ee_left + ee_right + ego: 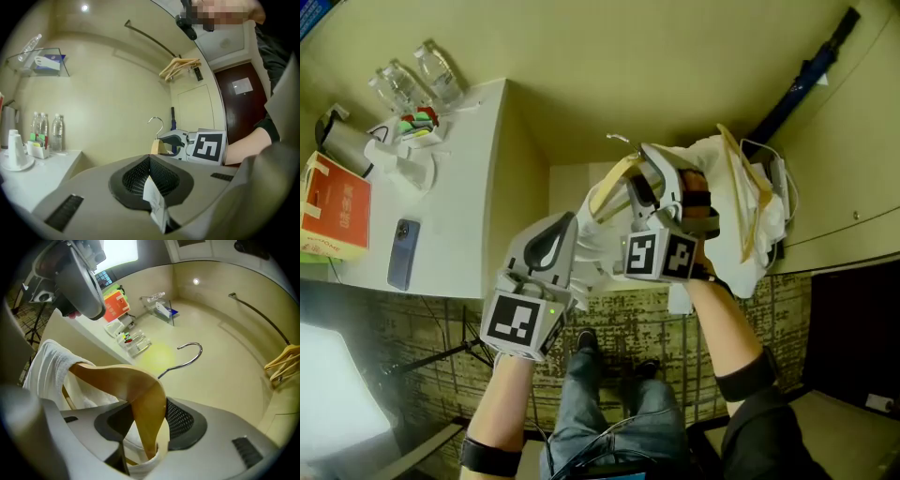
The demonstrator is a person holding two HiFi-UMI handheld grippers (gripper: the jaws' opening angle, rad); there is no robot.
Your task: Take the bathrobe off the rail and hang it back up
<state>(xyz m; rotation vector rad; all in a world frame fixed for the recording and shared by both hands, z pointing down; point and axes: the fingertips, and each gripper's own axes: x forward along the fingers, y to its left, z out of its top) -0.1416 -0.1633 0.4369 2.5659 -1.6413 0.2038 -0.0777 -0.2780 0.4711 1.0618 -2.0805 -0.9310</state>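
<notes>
Hanger (140, 394) sits clamped in right claw (150, 423); left claw (150, 180) pinches bathrobe (44, 366) cloth.

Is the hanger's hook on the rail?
No: the hook of the hanger hangs in open air, well apart from the rail.

Hotel-room entry alcove, by the look of it. Cream walls, wall rail (150, 40) with spare wooden hangers (180, 68) at one end. White counter (469, 187) with hospitality set-up: water bottles (422, 75), kettle (342, 141), tray of sachets (417, 125). Glass shelf (37, 61) above. Dark wood door (241, 112) bearing small notice (242, 86). Patterned carpet (647, 323). Dark umbrella (802, 80) propped in corner.
</notes>
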